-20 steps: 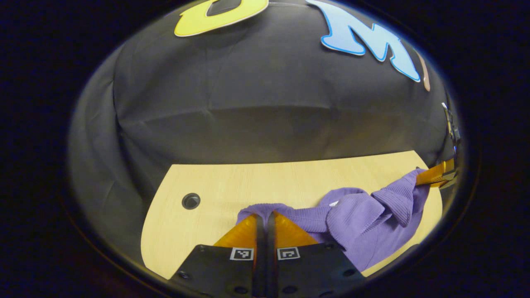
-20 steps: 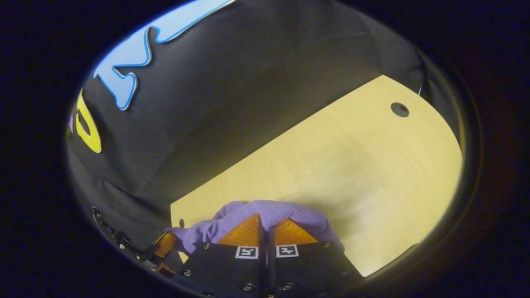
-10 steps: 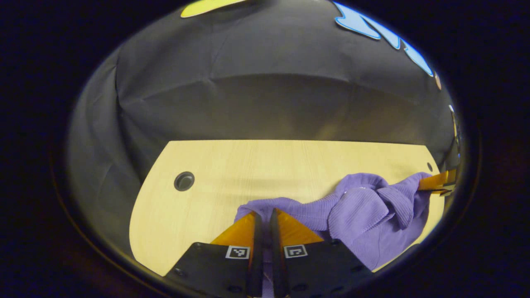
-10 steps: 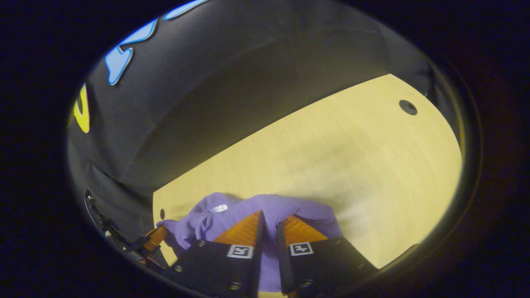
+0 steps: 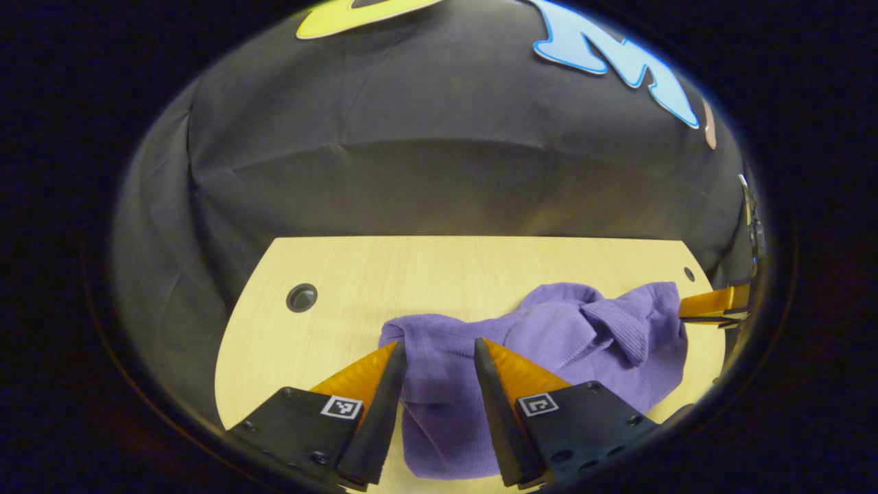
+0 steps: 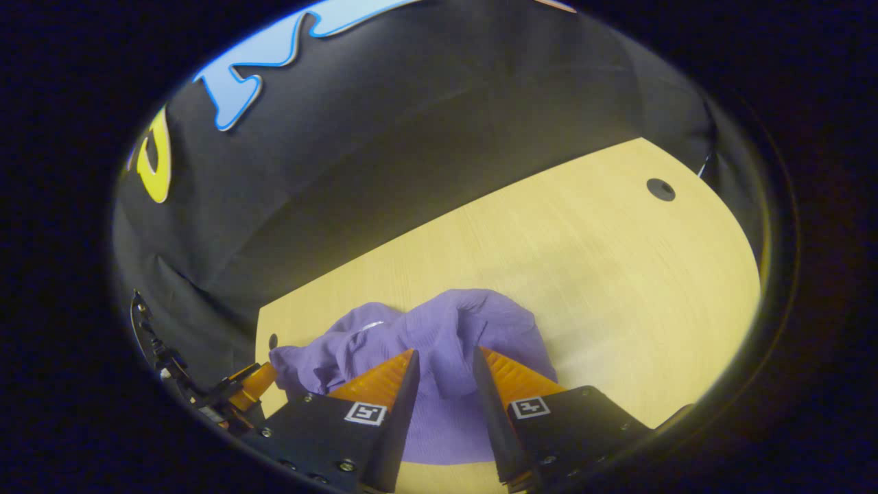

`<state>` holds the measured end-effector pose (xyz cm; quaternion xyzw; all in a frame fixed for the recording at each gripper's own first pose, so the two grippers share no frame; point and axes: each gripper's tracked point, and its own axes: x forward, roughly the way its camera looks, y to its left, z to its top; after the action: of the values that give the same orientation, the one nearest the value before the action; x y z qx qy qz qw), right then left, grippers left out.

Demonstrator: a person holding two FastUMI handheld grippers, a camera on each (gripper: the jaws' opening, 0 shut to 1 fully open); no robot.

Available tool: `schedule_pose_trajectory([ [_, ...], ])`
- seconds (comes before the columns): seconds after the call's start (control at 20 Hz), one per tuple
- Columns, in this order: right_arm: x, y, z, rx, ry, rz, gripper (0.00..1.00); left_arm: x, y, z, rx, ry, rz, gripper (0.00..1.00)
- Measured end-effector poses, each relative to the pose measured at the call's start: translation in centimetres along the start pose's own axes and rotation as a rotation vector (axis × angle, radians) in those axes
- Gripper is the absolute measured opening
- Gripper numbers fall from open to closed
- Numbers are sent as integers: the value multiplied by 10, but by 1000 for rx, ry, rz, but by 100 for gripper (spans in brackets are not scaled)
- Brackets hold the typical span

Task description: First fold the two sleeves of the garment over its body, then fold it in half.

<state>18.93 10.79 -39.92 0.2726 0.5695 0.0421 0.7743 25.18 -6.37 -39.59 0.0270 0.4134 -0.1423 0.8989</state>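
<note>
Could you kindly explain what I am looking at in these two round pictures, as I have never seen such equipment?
A person holds a pair of two-fingered tongs in each hand, and a fisheye camera rides on each pair, looking forward along its fingers. In the left gripper view, the left tongs stand open over a rumpled purple ribbed knit garment, which lies on a pale wooden table. In the right gripper view, the right tongs are likewise open over the same garment. Nothing is held: the cloth rests loose on the table between each pair of fingers. Each view also catches the other tongs at its edge. The black cloth behind is the booth's wall.
</note>
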Motion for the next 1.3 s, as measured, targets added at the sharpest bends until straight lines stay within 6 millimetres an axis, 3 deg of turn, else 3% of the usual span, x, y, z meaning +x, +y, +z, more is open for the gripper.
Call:
schedule_pose_trajectory([
  [0.15,-24,14,0,-33,-31,26,51,-25,-13,8,6,-33,-14,69],
  [0.4,-74,30,-5,-140,-122,38,51,-85,-29,17,12,-118,-38,68],
  [0.8,-172,53,-36,-271,-271,56,51,-207,-69,13,33,-259,-100,68],
  [1.3,-315,100,-12,-353,-608,88,51,-359,-91,62,75,-569,-78,66],
])
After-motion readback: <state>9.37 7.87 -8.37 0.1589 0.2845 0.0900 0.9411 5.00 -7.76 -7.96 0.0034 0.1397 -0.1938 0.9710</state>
